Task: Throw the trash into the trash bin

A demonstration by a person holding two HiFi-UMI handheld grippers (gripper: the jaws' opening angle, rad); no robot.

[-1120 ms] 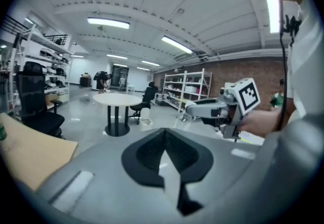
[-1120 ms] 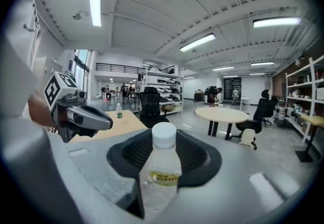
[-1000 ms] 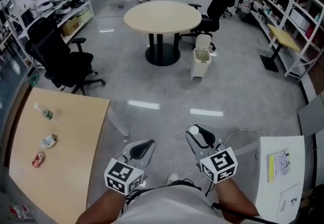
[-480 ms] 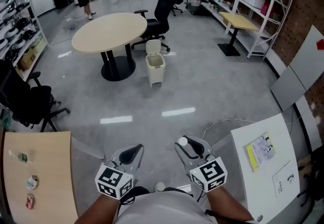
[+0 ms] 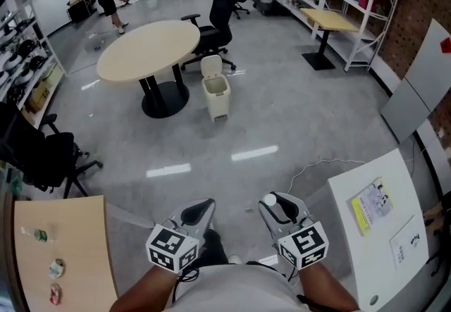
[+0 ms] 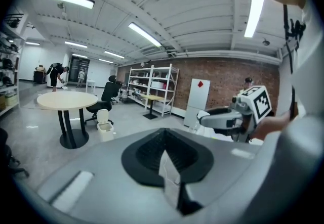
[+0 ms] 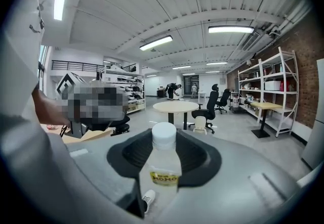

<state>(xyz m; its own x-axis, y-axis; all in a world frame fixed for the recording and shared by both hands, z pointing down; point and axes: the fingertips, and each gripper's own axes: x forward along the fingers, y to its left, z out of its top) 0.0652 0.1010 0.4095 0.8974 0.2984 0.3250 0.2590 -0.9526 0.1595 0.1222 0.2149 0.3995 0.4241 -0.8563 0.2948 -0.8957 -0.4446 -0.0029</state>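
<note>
A white trash bin (image 5: 216,87) with its lid closed stands on the floor beside a round beige table (image 5: 148,50), far ahead of both grippers. It also shows small in the left gripper view as the bin (image 6: 105,131) and in the right gripper view as the bin (image 7: 201,124). My right gripper (image 5: 275,201) is shut on a clear plastic bottle (image 7: 162,167) with a white cap and a yellow label. My left gripper (image 5: 199,210) is shut on a thin whitish scrap (image 6: 169,175), held on edge between its jaws. Both are held low, close to the person's body.
At lower left, a wooden desk (image 5: 77,261) carries a small bottle (image 5: 42,235) and two crushed cans. A white table (image 5: 366,247) with papers stands at right, with a cable (image 5: 317,166) on the floor beside it. Black office chairs (image 5: 42,156) stand left and behind the round table. Shelves line the right wall.
The view has swung right: the wooden desk slid to the left edge, and the bin shifted from right of centre to centre. Both grippers keep their loads.
</note>
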